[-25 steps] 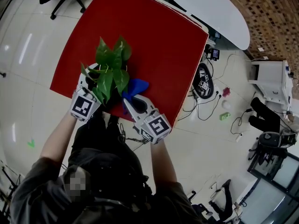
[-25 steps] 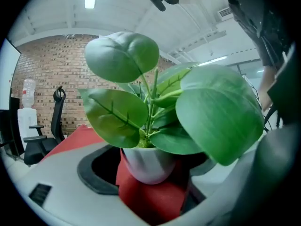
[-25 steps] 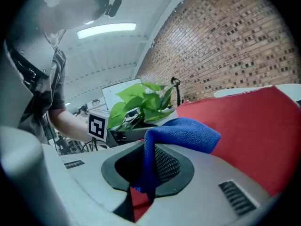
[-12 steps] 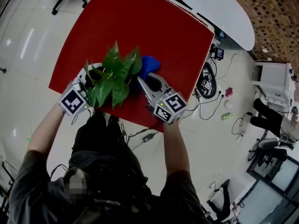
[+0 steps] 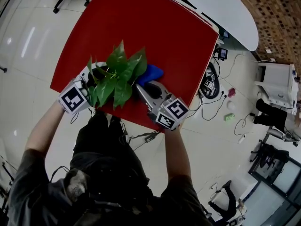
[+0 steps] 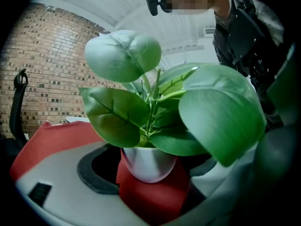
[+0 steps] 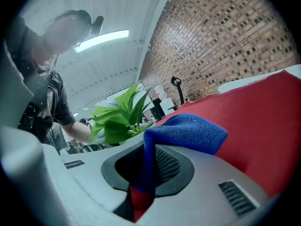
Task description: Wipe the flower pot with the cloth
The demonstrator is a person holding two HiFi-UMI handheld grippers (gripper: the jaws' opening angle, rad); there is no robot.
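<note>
- The jaws of the left gripper point(image 5: 90, 80) were set on either side of a small white round flower pot point(image 6: 148, 164) and were closed against it, with red seen beneath the pot's base.
- Broad green leaves point(image 5: 117, 74) were spread upward from the pot and hid most of it in the head view.
- The jaws of the right gripper point(image 5: 142, 84) were clamped on a blue towelling cloth point(image 7: 188, 131); one fold was pinched between the pads, and the rest was bunched over the far jaw.
- In the head view, the cloth was held just beside the leaves, on the person's right of the plant.
- The pot was placed over the near edge of a red square tabletop point(image 5: 141, 27); whether it rested on the surface could not be told.
- Both grippers were angled inward toward the plant, with their marker cubes turned toward the person.
- The left forearm point(image 5: 42, 131) was stretched forward and slightly outward, while the right forearm point(image 5: 176, 154) was held nearly straight ahead.
- A glossy pale floor point(image 5: 28, 41) was seen around the table, and a white oval table point(image 5: 221, 8) stood beyond its far corner.
</note>
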